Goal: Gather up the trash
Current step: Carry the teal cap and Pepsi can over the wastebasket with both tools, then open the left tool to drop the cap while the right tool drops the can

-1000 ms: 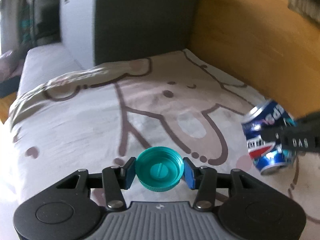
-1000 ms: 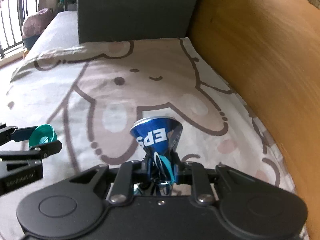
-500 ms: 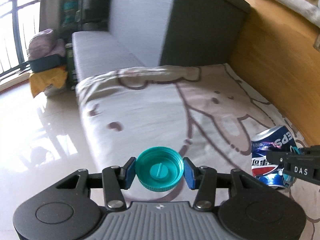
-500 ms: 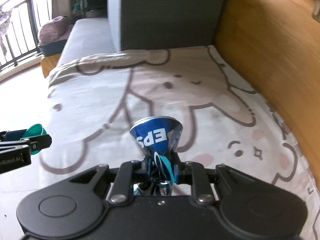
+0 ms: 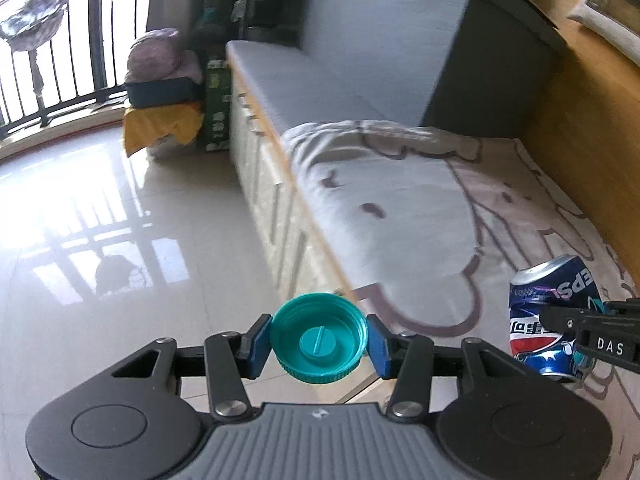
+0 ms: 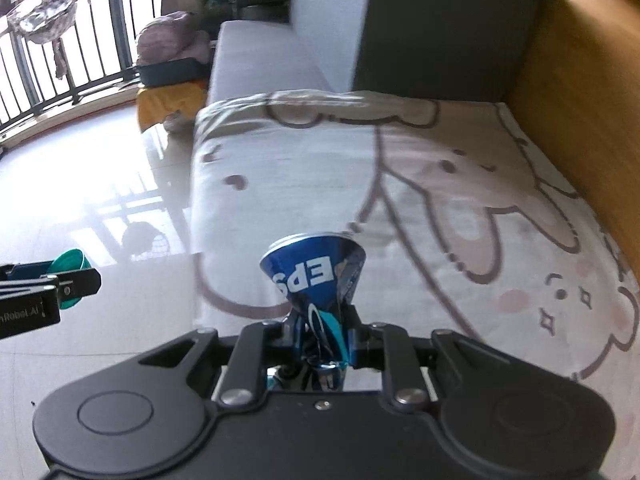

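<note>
**Both tongs loaded, carrying off the bed**

My left tongs (image 5: 319,340) are part-open and clamped on the teal cap (image 5: 319,338), one blue pad on each side of its rim. My right tongs (image 6: 320,334) are squeezed as tight as they go on the crushed waist of the can (image 6: 316,280).

The step in hand, as I judge it, is the carry to wherever the trash goes; no bin shows in either view. To do it well I keep both grips firm and both tools level with each other, well apart so cap and can do not knock. The cap is held only by its rim, so I avoid sharp rolls of the wrist.

The cap sits over the near edge of the bed (image 5: 420,208), with the floor (image 5: 120,220) to its left; its open side faces back toward my camera, and it has no real long axis. The can hangs over the sheet, near the bed's left edge. Its long axis runs forward, away from the tongs, with the round end pointing far and slightly up.
</note>
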Demonstrator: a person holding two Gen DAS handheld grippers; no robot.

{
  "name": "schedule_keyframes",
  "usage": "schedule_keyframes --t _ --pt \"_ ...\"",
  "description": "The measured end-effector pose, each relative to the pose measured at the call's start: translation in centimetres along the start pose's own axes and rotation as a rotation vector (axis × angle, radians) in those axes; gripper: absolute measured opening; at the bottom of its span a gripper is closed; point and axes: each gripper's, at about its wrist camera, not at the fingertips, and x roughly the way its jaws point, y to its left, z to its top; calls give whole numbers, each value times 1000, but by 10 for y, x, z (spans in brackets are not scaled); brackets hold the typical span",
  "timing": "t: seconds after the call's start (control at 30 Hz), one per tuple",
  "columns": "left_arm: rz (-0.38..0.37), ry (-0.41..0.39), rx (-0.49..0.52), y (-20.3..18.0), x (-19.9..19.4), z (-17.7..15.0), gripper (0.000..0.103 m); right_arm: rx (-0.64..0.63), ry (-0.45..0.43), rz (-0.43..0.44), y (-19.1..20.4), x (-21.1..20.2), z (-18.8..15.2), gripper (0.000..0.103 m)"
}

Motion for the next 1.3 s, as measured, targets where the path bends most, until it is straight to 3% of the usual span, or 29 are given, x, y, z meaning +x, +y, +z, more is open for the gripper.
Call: schedule_keyframes --t 0.4,0.73,0.93,1.3 --pt "63 42 -104 89 -12 -28 50 -71 54 104 92 10 -15 20" --pt "104 172 -207 146 16 -86 50 -80 185 186 143 59 -59 20" --pt "74 248 -251 156 52 -117 50 0 279 184 161 105 -95 20" --pt "-1 313 -303 161 139 -154 50 268 416 169 167 195 -172 21"
